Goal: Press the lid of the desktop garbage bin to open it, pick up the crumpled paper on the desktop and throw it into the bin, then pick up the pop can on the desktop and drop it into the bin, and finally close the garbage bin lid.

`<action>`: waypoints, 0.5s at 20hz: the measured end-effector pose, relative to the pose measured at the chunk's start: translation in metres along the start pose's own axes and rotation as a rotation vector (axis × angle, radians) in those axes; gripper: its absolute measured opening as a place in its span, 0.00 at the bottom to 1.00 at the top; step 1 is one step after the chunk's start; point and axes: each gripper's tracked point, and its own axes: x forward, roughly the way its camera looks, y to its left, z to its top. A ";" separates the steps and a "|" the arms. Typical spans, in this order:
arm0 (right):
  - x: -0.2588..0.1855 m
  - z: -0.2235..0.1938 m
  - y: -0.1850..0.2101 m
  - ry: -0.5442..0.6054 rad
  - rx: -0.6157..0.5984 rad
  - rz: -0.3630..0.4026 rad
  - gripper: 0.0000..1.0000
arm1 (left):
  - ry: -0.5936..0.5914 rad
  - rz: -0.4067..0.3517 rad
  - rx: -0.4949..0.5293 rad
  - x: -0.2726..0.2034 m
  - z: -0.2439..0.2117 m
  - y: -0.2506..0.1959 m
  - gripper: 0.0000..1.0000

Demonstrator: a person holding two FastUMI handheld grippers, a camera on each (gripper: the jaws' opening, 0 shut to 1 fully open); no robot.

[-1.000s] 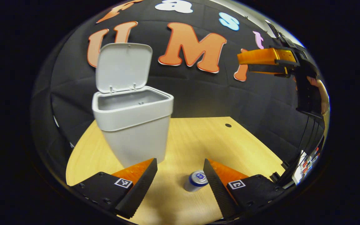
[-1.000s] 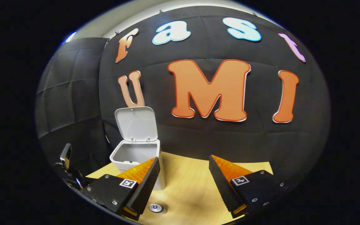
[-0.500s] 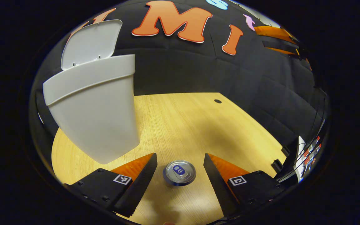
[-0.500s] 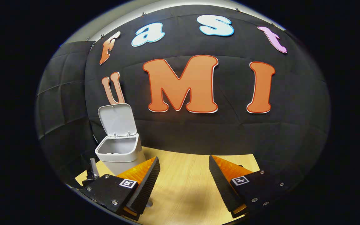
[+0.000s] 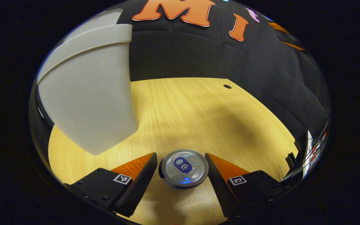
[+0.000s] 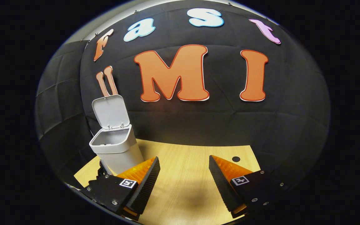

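The pop can stands upright on the wooden desktop, seen from above with its silver top and blue tab area. My left gripper is open and straddles the can, one finger on each side, with small gaps to it. The white garbage bin rises just left of the can, its lid raised. In the right gripper view the bin stands at the left with its lid upright and its mouth open. My right gripper hangs open above the desktop, holding nothing.
A small dark hole marks the desktop near its far right edge, also seen as a hole in the right gripper view. Black cloth walls close the booth behind the desk. Some equipment sits past the desk's right edge.
My left gripper has come down and forward over the pop can, which now sits between its fingers and looks larger. The right gripper has drifted right, away from the bin.
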 end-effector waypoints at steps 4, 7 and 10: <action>0.000 -0.010 -0.002 0.031 0.003 -0.007 0.94 | 0.000 0.024 -0.004 0.008 -0.005 0.009 0.94; -0.002 -0.013 0.001 0.041 -0.011 -0.007 0.94 | -0.013 0.007 -0.029 0.001 -0.002 0.009 0.86; -0.002 -0.011 0.007 0.036 -0.012 0.000 0.94 | -0.051 -0.003 -0.041 -0.019 0.014 0.011 0.86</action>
